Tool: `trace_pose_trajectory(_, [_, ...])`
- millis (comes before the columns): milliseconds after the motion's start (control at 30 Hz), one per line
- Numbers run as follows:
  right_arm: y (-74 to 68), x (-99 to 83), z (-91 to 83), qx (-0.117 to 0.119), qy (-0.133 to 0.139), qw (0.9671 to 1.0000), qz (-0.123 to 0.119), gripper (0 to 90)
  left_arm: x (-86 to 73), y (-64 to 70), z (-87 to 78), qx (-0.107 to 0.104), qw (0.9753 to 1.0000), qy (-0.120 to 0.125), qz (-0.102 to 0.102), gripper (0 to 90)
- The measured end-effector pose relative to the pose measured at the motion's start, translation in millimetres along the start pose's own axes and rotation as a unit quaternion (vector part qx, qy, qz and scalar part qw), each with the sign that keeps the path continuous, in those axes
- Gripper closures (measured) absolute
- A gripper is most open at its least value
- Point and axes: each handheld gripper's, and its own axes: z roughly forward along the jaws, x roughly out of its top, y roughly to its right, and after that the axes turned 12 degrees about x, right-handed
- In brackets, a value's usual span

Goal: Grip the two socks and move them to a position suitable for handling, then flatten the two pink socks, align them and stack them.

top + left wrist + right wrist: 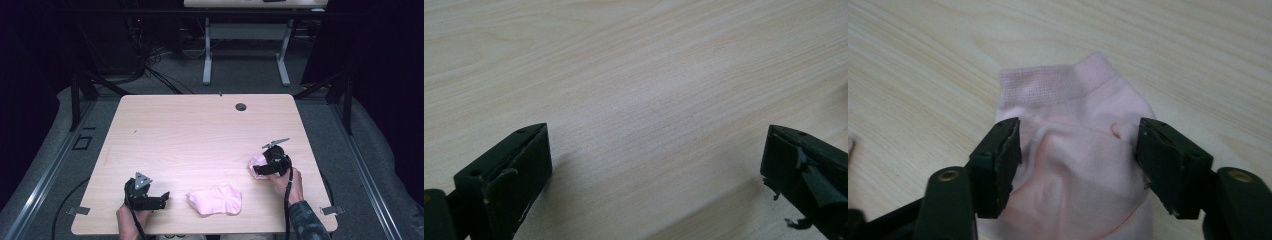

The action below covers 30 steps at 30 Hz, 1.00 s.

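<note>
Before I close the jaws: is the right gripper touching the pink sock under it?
Touching. In the right gripper view, the right gripper straddles the pink sock; both fingers press into the bunched fabric with no gap, jaws apart.

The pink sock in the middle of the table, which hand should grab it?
Probably the left. The left gripper is open, empty and right beside the middle sock. The right gripper is busy: its jaws straddle the other sock.

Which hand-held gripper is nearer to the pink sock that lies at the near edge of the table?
The left hand-held gripper: it sits just left of that pink sock, apart from it. The right hand-held gripper is farther, up and right, around the other sock.
</note>
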Motion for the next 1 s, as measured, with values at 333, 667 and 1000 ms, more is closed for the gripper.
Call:
trace_pose_trajectory(333, [3.7, -7.5, 2.4, -0.005, 0.02, 0.9998, -0.002, 73.9, -0.1, 2.4, 1.3, 0.012, 0.9999, -0.003, 0.007, 0.1])
trace_pose_trajectory(667, [5.4, -10.3, -10.8, 0.025, 0.06, 0.9978, 0.008, 79.8, 0.0, 2.7, 1.5, 0.014, 0.9999, -0.004, 0.007, 0.0])
trace_pose_trajectory(1000, [-56.5, 24.5, -29.8, 0.079, 0.09, 0.9909, -0.061, 78.5, 0.1, 2.8, 1.6, 0.014, 0.9999, -0.004, 0.006, 0.0])
